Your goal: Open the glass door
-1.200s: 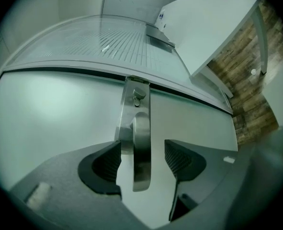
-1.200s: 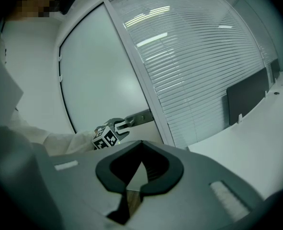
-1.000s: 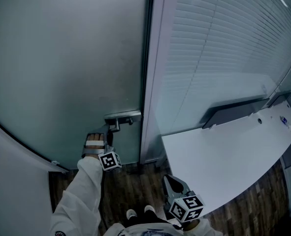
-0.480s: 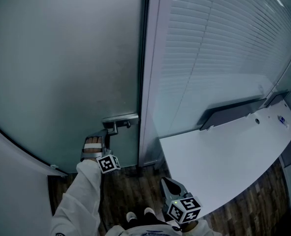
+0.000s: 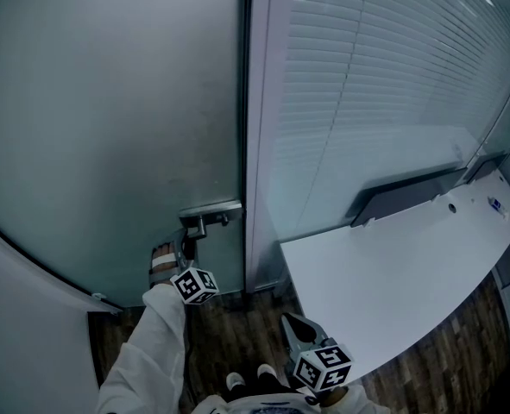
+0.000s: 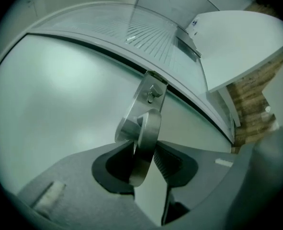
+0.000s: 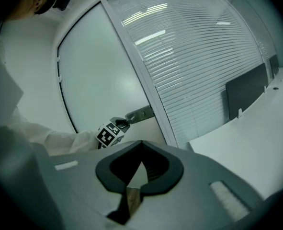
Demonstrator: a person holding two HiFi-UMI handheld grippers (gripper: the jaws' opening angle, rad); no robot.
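Note:
The frosted glass door (image 5: pixel 108 128) stands closed against its pale frame (image 5: pixel 259 145). Its metal lever handle (image 5: pixel 204 223) hangs from a lock plate (image 5: pixel 211 209) near the door's edge. My left gripper (image 5: pixel 184 248) reaches up to the lever. In the left gripper view the handle (image 6: pixel 147 128) lies between the two dark pads (image 6: pixel 116 164), and the left gripper (image 6: pixel 146 155) is shut on it, though its jaws are opening slightly. My right gripper (image 5: pixel 294 322) hangs low by the desk, shut and holding nothing; in its own view the right gripper (image 7: pixel 140 150) points toward the door (image 7: pixel 98 71).
A glass wall with closed blinds (image 5: pixel 375 84) runs right of the frame. A white curved desk (image 5: pixel 393 266) with a dark monitor (image 5: pixel 410 193) juts out on the right, close to my right gripper. Dark wood floor (image 5: pixel 229 335) lies below. A curved white wall (image 5: pixel 22 317) stands at left.
The left gripper has rolled at the handle, turning its marker cube rightward, and its jaws have closed round the lever. The right gripper has kept its place.

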